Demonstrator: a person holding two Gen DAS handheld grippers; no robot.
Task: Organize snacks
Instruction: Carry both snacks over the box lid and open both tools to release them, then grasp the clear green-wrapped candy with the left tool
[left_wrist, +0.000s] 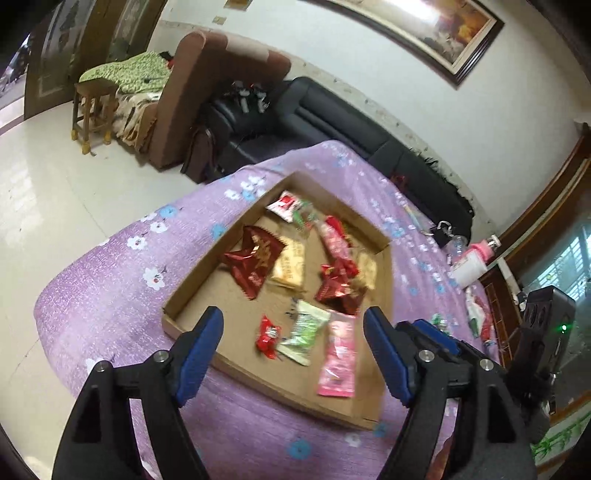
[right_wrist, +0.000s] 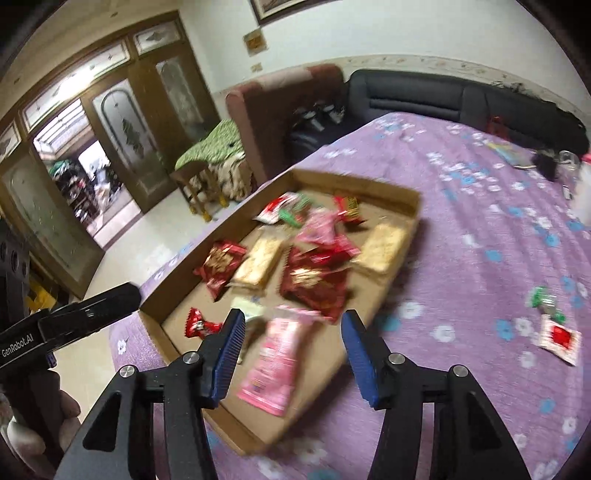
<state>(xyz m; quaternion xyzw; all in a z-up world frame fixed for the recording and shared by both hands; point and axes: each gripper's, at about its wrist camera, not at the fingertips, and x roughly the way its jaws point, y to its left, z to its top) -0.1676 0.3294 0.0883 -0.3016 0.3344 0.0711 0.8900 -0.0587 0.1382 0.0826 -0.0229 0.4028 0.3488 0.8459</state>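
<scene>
Looking down both wrist views, we see the cardboard tray on the purple flowered cloth, snack packets scattered inside. Our left gripper stands spread with nothing pinched. Our right gripper also gapes above the pink packet, pads clear of it. Two more packets lie on the cloth at three o'clock, well apart from the tray.

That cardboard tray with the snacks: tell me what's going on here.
A person holding a gripper in each hand is sorting snack packets into the cardboard tray on the purple flowered cloth. Both the left gripper and the right gripper hang open over the tray's near end, holding nothing. A pink packet lies below them. Two packets lie outside on the cloth.
</scene>
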